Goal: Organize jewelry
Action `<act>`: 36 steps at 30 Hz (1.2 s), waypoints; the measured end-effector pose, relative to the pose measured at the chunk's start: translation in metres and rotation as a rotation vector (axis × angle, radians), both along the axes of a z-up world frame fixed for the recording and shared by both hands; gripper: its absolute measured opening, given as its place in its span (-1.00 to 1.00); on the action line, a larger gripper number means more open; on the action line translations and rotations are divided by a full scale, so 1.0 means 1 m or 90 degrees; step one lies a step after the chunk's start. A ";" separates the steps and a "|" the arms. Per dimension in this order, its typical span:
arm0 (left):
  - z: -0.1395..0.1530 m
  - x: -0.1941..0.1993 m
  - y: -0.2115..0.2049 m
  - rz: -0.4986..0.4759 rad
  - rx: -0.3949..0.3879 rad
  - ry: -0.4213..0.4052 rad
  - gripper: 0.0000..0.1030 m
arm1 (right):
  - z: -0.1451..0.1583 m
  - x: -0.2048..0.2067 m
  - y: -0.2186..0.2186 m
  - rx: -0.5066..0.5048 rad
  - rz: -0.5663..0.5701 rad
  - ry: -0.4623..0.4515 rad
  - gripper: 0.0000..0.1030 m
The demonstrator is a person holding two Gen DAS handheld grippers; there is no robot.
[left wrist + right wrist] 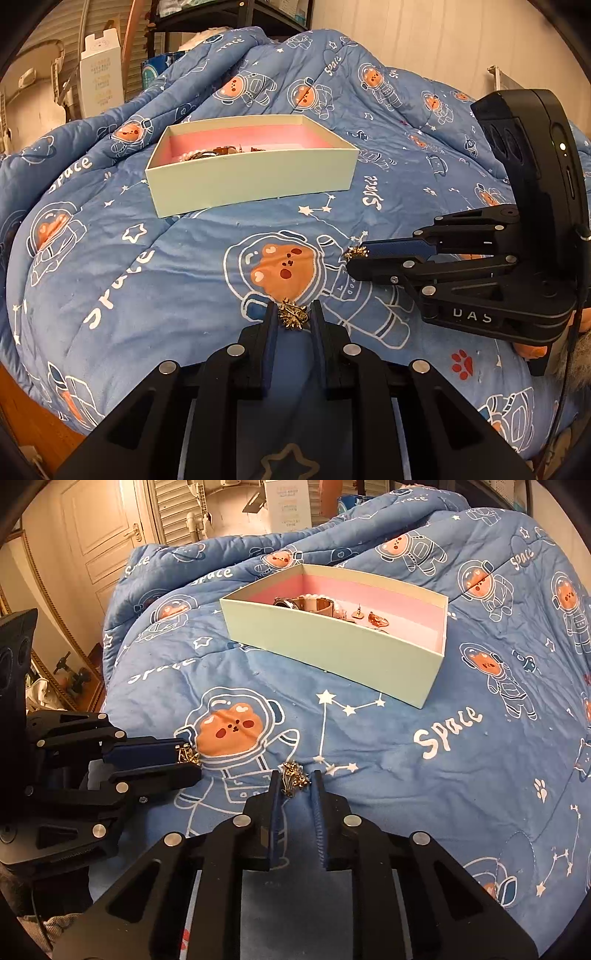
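Angling down, left gripper (pixel 292 314) (pinching gold brooch (pixel 293 316)), right gripper (pixel 295 781) alike

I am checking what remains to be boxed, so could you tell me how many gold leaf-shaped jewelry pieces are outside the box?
2: one gold leaf piece at the left gripper tips, another gold piece at the right gripper tips. More may lie hidden in blanket folds.

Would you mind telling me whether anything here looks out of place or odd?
Nothing looks damaged or spilled. The box sits skewed on the rumpled quilt, and each gripper holds a gold leaf-shaped piece: left gripper, right gripper.
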State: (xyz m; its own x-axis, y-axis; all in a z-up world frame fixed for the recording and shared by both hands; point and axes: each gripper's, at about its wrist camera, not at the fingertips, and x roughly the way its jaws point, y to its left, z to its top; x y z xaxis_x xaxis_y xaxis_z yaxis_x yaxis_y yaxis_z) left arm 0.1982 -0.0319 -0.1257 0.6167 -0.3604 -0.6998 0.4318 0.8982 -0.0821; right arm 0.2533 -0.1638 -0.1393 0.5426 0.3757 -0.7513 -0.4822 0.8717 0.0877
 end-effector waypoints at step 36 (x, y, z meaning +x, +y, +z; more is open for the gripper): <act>0.066 0.125 -0.004 -0.008 -0.026 0.047 -0.67 | 0.079 0.106 -0.026 0.023 0.039 -0.001 -0.68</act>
State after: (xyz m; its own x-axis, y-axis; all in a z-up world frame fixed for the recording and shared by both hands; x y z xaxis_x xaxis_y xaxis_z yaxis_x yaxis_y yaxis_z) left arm 0.3232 -0.0360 -0.0601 0.5591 -0.3966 -0.7281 0.4338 0.8883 -0.1508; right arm 0.3590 -0.1900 -0.0607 0.5192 0.4347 -0.7359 -0.5345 0.8370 0.1173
